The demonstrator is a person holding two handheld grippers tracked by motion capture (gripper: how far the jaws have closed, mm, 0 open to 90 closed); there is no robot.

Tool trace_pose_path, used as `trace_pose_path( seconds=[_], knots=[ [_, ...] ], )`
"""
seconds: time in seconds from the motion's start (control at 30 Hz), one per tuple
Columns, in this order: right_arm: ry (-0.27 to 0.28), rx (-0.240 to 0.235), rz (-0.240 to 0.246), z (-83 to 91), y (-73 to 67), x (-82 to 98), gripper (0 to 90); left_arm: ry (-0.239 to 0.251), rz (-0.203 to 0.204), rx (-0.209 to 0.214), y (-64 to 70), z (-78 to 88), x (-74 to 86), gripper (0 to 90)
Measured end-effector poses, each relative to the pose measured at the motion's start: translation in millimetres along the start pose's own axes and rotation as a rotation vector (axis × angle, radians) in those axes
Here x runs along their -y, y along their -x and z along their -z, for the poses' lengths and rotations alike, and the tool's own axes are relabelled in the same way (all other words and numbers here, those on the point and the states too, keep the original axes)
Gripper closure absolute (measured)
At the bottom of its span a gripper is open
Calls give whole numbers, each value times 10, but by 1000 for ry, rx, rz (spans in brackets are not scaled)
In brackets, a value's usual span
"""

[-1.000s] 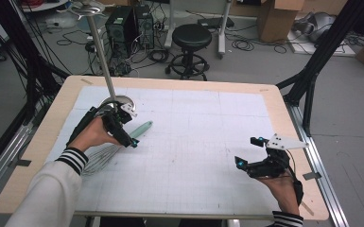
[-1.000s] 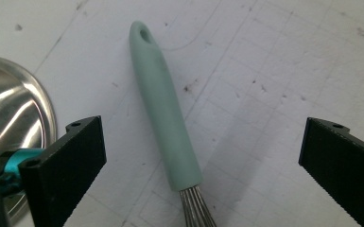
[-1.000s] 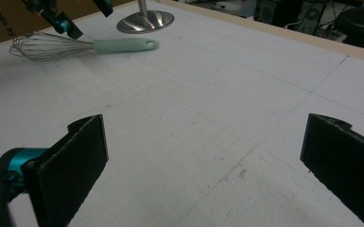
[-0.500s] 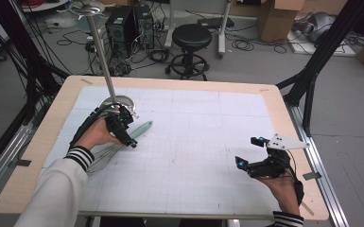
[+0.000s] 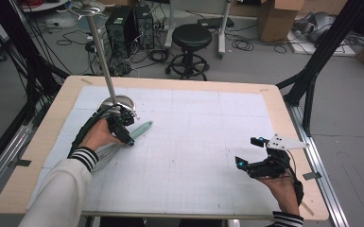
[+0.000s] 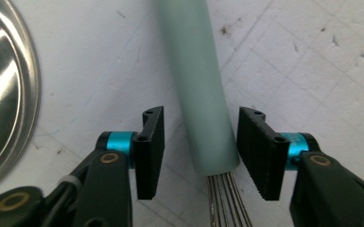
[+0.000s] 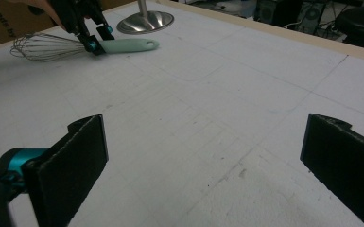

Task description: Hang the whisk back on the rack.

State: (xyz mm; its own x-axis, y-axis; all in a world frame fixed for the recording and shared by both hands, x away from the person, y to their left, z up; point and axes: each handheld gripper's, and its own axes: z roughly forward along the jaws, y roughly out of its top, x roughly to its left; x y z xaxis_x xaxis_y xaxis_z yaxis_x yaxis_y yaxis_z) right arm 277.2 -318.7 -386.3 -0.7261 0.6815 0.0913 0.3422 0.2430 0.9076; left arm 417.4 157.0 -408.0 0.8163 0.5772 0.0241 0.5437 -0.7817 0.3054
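Nearest the person's edge of the gridded white mat (image 5: 194,156), well apart from the whisk and off to its right: right gripper (image 5: 250,153), held just above the mat with jaws spread wide, nothing between them. Farther in, at the mat's left side: whisk (image 5: 123,139) lying flat, mint-green handle (image 6: 203,90) pointing away, wire loops (image 7: 42,47) toward the person, with left gripper (image 6: 201,151) straddling the handle's wire end, jaws parted on either side and gaps visible between pads and handle. Just beyond the whisk: round steel base (image 5: 118,103) of an upright pole (image 5: 101,52)
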Motion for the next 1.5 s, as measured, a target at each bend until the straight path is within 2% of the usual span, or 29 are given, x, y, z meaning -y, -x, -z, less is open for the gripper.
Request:
trace_pose_path(
  seconds=[0.17, 0.33, 0.37, 0.4, 0.47, 0.67, 0.8, 0.97, 1.0, 1.1, 1.13, 1.27, 1.5],
  knots=[
    [-2, 1, -2, 0, 1, 5, 5, -16, 6, 6, 20, -23, -12, 635],
    [2, -1, -1, 6, -1, 4, 5, -35, 52, -7, 33, -13, -22, 683],
    [2, 0, 2, 7, 1, 4, 5, -35, 15, -28, 43, -3, -19, 693],
    [3, -1, 0, 8, 1, 4, 5, -35, 6, -43, 63, -1, -16, 694],
    [2, 0, -2, 9, 1, 5, 5, -34, -4, -32, 68, 14, -13, 694],
    [1, -1, -4, 10, -5, 1, 5, 18, -41, 18, 97, 122, -11, 695],
    [0, 0, -4, 10, -6, 0, 5, 62, -75, 30, 135, 245, -21, 695],
    [-1, 1, 0, 9, -8, -2, 5, 130, -84, 48, 172, 410, -29, 695],
    [0, 0, 2, 8, -8, -3, 5, 141, -98, 49, 167, 448, -25, 695],
    [0, 0, 2, 10, -9, -3, 5, 168, -103, 59, 169, 514, -5, 695],
    [0, 0, -3, 11, -10, -3, 5, 186, -120, 64, 164, 581, 22, 695],
    [1, 2, -5, 19, -4, 1, 5, 237, -147, 42, 153, 735, 78, 695],
    [-2, 3, -1, 16, -5, 0, 5, 327, -165, 38, 153, 1011, 148, 695]
  ],
)
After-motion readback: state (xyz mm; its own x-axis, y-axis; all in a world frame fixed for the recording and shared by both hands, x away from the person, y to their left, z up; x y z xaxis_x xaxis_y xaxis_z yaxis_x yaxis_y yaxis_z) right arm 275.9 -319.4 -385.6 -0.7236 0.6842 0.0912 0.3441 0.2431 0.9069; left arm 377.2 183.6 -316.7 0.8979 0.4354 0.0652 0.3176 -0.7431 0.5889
